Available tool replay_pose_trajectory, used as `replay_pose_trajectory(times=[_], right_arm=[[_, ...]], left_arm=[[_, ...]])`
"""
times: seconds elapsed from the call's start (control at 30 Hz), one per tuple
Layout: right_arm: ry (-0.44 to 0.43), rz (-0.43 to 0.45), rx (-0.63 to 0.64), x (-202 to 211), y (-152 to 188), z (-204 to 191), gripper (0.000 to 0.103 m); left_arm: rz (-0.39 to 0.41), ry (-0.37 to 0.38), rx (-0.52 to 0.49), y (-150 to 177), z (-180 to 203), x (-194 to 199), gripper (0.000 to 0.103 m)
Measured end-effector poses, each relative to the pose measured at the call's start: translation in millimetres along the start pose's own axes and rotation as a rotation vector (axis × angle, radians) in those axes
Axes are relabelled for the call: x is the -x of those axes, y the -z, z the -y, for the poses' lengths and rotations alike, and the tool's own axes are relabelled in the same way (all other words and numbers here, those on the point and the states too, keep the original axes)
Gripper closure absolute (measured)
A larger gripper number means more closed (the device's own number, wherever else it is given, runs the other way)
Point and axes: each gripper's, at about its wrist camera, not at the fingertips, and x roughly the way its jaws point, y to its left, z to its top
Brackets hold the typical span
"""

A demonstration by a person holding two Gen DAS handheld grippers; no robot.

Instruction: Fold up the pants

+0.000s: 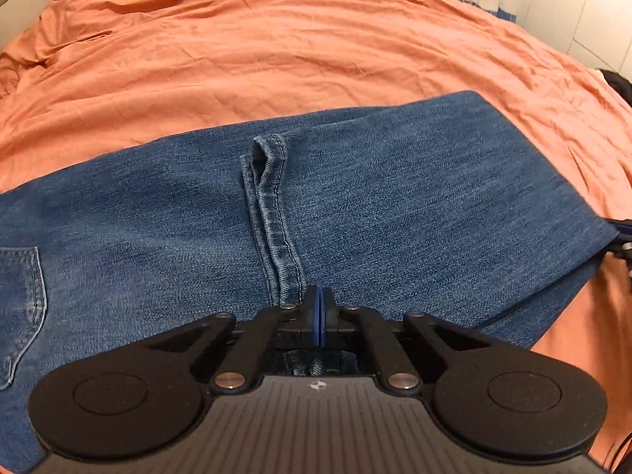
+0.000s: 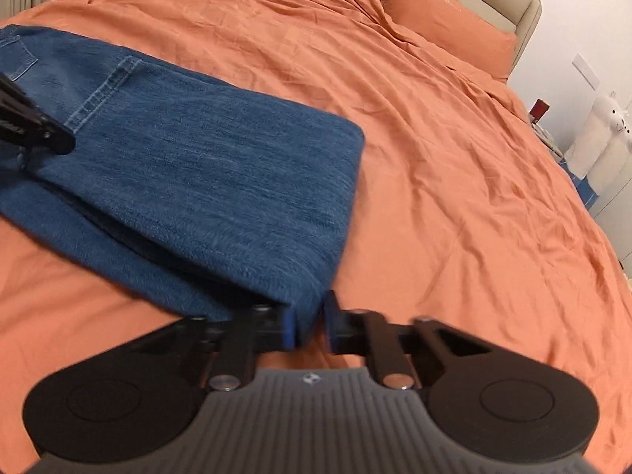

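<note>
Blue denim pants lie folded on the orange bed sheet, a leg hem lying across the top layer. My left gripper is shut, its pads pressed together at the near edge of the denim; whether cloth is pinched I cannot tell. In the right wrist view the pants lie at left. My right gripper has its jaws partly apart with the near corner of the folded denim between them. The left gripper shows at the left edge.
The orange sheet covers the whole bed, wrinkled. An orange pillow leans on the beige headboard. A white plush toy and a small red object stand beside the bed at right.
</note>
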Motion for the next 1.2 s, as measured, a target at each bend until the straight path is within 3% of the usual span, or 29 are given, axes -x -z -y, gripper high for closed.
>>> replay_pose_trajectory(times=[0.3, 0.43, 0.53, 0.6, 0.83, 0.97, 1.2], right_arm=[[-0.147, -0.080, -0.084, -10, 15, 20, 0.102], [-0.124, -0.150, -0.100, -5, 23, 29, 0.103], [-0.153, -0.130, -0.175, 13, 31, 51, 0.103], [-0.171, -0.096, -0.213, 25, 27, 60, 0.103], [-0.228, 0.006, -0.196, 17, -19, 51, 0.103], [-0.210, 0.021, -0.179, -13, -56, 39, 0.103], [-0.175, -0.015, -0.292, -86, -117, 50, 0.103]], left_arm=[[-0.015, 0.048, 0.035, 3, -11, -2, 0.098], [-0.009, 0.059, 0.037, 3, -15, 2, 0.098], [0.022, 0.071, 0.039, 3, -20, 13, 0.096], [0.041, 0.071, 0.049, 6, -30, 25, 0.088], [0.075, 0.009, 0.102, 15, -79, 71, 0.084], [0.081, -0.056, 0.119, 16, -112, 89, 0.081], [0.076, -0.178, 0.162, 21, -179, 108, 0.075]])
